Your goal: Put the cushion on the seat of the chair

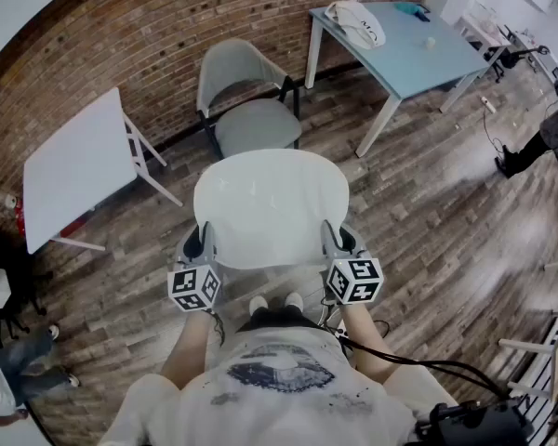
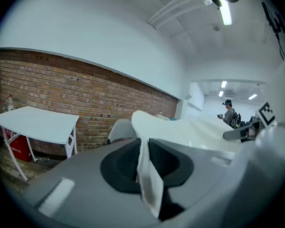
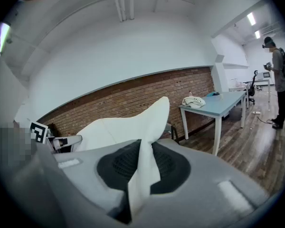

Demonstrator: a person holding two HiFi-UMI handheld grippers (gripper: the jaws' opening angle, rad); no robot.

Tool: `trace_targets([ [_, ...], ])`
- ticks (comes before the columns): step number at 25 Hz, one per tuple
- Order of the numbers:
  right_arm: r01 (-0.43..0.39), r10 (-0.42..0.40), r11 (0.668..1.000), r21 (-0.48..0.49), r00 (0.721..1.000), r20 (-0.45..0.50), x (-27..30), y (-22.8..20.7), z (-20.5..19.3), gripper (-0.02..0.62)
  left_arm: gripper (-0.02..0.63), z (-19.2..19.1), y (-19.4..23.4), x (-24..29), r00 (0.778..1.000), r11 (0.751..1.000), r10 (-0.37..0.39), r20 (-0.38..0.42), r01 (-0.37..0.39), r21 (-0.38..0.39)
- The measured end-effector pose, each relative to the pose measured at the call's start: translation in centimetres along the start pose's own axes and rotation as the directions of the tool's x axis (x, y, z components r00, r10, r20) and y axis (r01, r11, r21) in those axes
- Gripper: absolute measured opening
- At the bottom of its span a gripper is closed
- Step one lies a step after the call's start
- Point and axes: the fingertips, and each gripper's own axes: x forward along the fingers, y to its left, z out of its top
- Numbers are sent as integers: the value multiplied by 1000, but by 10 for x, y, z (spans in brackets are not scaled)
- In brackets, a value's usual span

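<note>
Well, the left gripper (image 2: pixel 145 160) is pinching one near edge of the cushion (image 1: pixel 270 207) and the right gripper (image 3: pixel 142 167) is pinching the other, each pair of jaws pressing together on a thin fold of white fabric that is sticking up between the dark ribbed pads (image 3: pixel 116 167). The cushion is hanging in the air in front of the person, spread roughly flat between the two grippers. It is well short of the chair (image 1: pixel 246 100), whose seat (image 1: pixel 258 128) is sitting bare near the brick wall (image 1: pixel 158 35). For a good carry, I would judge that both grips need to be travelling together and keeping the cushion level, since it is being held only along its near edge and the far end could be sagging. Squaring it over the seat before lowering looks wise. The cushion is looking soft, smooth and rounded at its corners, probably a padded fabric cover, though its thickness is hard to tell from above. The chair is showing a curved pale-grey shell back and a matte grey seat, and it is standing on a worn plank floor (image 1: pixel 428 203).
</note>
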Motion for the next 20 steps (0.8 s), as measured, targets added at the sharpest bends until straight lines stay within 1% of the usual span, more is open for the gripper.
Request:
trace_targets([
  [4, 5, -5, 1000, 20, 1000, 2, 0, -6, 1, 41, 43, 1, -5, 3, 1000, 1000, -4, 2, 4, 3],
  [8, 7, -6, 1000, 30, 1000, -4, 0, -22, 2, 41, 43, 0, -15, 11, 1000, 1000, 1, -3, -1, 4],
  [12, -2, 2, 999, 51, 1000, -6, -8, -35, -3, 41, 43, -4, -31, 10, 1000, 999, 13, -14, -12, 33],
  [18, -22, 22, 999, 31, 1000, 9, -16, -53, 7, 41, 43, 3, -53, 11, 999, 999, 29, 19, -30, 31],
  [20, -21, 21, 1000, 14, 1000, 9, -14, -58, 9, 41, 43, 2, -58, 13, 999, 998, 34, 21, -35, 51],
])
